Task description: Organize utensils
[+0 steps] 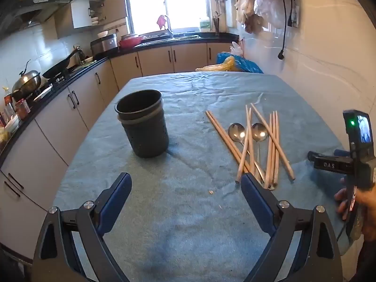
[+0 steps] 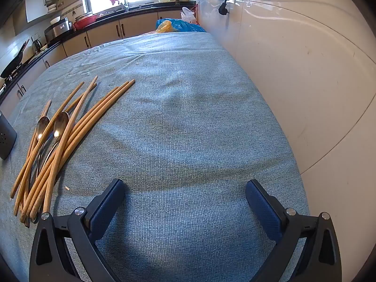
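Observation:
A dark grey utensil holder (image 1: 143, 124) stands upright on the blue-grey tablecloth (image 1: 188, 211), ahead and left of my open, empty left gripper (image 1: 186, 181). Several wooden chopsticks (image 1: 272, 145) and two metal spoons (image 1: 236, 131) lie in a loose pile to the right, next to the right finger. In the right wrist view the chopsticks (image 2: 77, 131) and spoons (image 2: 60, 123) lie to the left of my open, empty right gripper (image 2: 185, 188). The holder's edge (image 2: 5, 138) shows at far left. The right gripper's body (image 1: 329, 163) shows at the right edge of the left wrist view.
A white tiled wall (image 2: 293, 82) runs close along the table's right side. Blue and yellow plastic bags (image 1: 235, 63) lie beyond the table's far end. Kitchen counters (image 1: 70, 77) with a wok and pots run along the left and back.

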Available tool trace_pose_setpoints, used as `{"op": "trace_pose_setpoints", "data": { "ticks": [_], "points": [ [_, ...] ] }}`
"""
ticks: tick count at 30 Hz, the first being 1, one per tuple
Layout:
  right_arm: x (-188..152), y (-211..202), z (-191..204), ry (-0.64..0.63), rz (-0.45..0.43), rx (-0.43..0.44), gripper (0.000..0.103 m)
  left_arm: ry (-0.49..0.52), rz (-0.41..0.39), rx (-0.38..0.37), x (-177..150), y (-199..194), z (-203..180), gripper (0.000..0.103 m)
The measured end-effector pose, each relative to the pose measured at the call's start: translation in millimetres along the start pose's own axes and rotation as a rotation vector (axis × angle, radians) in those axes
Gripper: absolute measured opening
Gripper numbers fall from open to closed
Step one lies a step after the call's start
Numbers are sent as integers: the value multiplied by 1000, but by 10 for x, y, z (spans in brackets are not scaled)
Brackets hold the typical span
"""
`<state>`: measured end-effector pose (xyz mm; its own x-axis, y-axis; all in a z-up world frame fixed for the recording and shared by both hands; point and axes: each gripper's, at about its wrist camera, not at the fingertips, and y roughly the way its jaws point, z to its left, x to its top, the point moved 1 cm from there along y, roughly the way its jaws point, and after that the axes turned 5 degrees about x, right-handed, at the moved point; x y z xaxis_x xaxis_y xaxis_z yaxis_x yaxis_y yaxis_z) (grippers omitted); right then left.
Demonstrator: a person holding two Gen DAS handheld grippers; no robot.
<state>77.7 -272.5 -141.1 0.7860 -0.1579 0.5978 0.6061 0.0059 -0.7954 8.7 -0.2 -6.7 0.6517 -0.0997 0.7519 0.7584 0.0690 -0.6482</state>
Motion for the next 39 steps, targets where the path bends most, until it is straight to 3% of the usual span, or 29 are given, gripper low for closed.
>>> {"op": "trace_pose_setpoints", "data": {
  "ticks": [7, 14, 22, 39],
  "points": [
    [-93, -194, -45, -1, 9, 65, 103, 11, 19, 17, -45, -7, 6, 93],
    [-294, -1076, 294, -155, -162, 253, 103, 29, -8, 46, -88, -97, -77, 93],
    [-540, -1505, 776, -187, -207, 277, 100, 22, -25, 52, -126, -152, -27, 93],
    [-527, -1529, 997, -272, -189, 353, 91, -5, -16, 51, -170, -135, 87, 93]
  ]
}}
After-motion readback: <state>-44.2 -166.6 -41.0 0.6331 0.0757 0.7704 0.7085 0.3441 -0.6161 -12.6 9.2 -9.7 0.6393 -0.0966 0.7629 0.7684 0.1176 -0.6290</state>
